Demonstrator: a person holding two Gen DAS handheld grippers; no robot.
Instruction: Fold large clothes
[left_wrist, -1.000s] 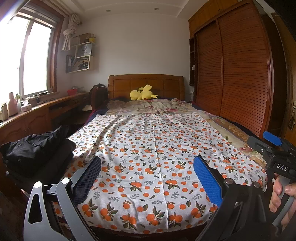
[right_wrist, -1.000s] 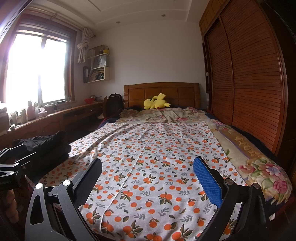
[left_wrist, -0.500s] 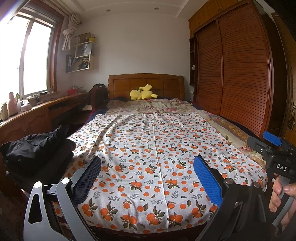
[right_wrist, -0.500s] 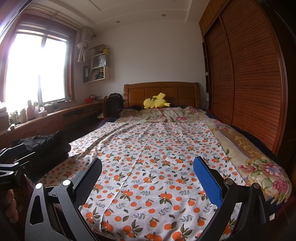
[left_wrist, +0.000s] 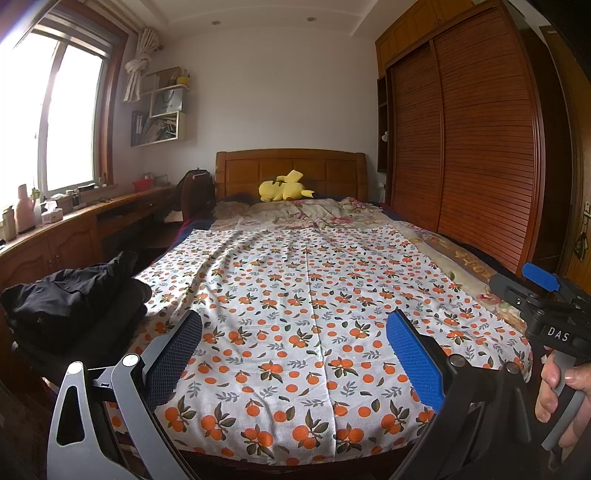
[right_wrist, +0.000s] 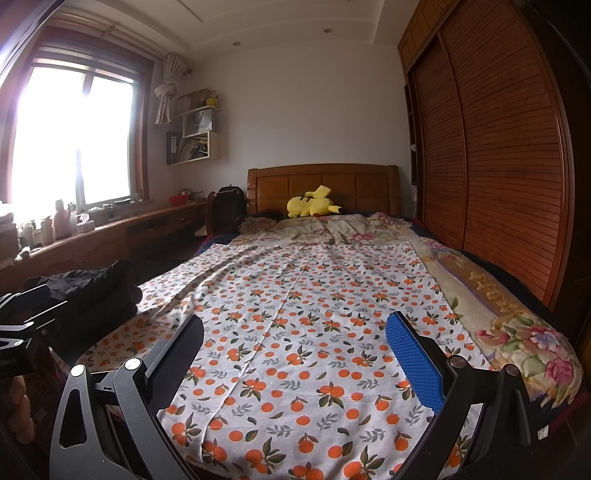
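Note:
A large white cloth printed with oranges (left_wrist: 306, 295) (right_wrist: 295, 314) lies spread flat over the bed, reaching its foot edge. My left gripper (left_wrist: 295, 343) hovers open above the near end of the cloth, nothing between its blue pads. My right gripper (right_wrist: 295, 347) is also open over the same end, a little further right. In the left wrist view the right gripper body (left_wrist: 546, 314) shows at the right edge, held by a hand (left_wrist: 561, 391). A pile of black clothes (left_wrist: 74, 299) (right_wrist: 88, 291) sits at the bed's left side.
A floral quilt (right_wrist: 509, 321) lies under the cloth along the right. A yellow plush toy (left_wrist: 284, 190) rests by the wooden headboard (left_wrist: 291, 166). A slatted wardrobe (left_wrist: 469, 147) lines the right wall. A long desk with bottles (left_wrist: 55, 225) runs under the window.

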